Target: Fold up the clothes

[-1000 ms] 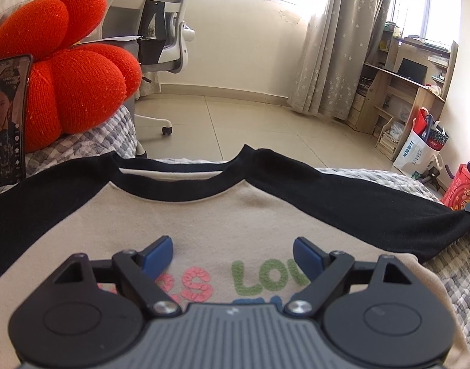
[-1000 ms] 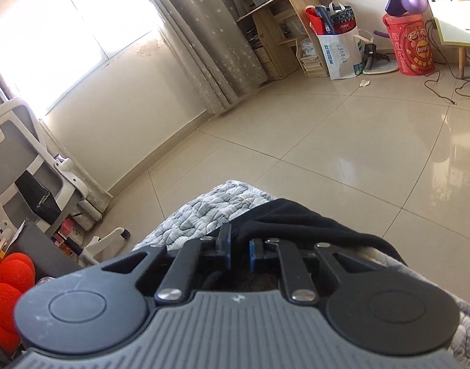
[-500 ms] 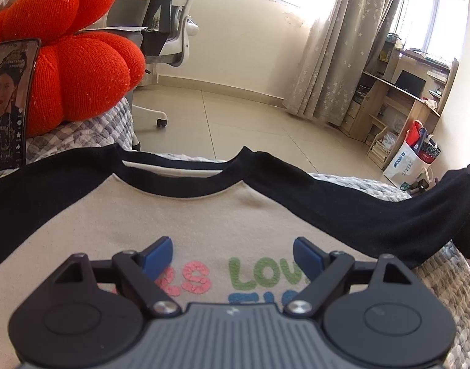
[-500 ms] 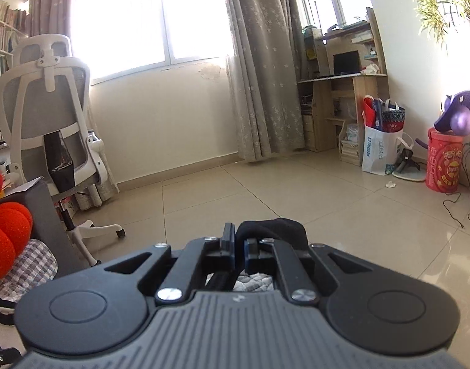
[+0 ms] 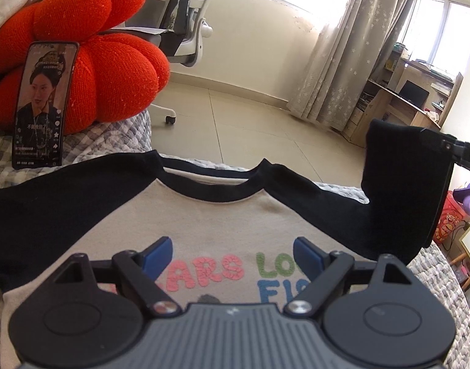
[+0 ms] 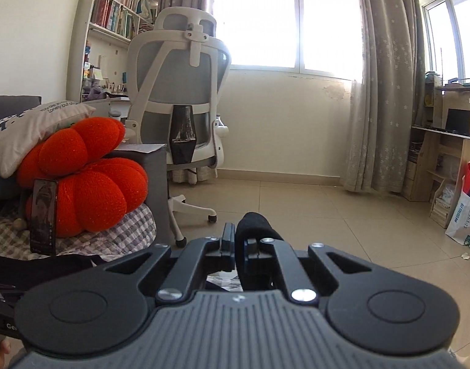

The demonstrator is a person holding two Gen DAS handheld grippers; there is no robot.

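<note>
A beige sweatshirt [image 5: 216, 227] with black raglan sleeves and coloured letters lies flat on a grey checked bedspread [image 5: 112, 135]. My left gripper [image 5: 232, 253] is open and hovers low over its chest, empty. My right gripper [image 6: 240, 243] is shut on the cuff of the black right sleeve [image 6: 255, 224]. In the left wrist view that sleeve [image 5: 407, 184] is lifted up off the bed at the right, hanging from the right gripper's fingers [image 5: 456, 150].
A red pumpkin cushion [image 5: 106, 61] with a phone [image 5: 41, 104] leaning on it sits at the bed's left. A white office chair [image 6: 186, 104] stands beyond the bed edge. A wooden desk [image 5: 410, 104] and bags are at the right.
My right gripper has lifted the black sleeve cuff up off the bed and swung it toward the shirt. My left gripper has stayed open over the chest, shifting slightly.
</note>
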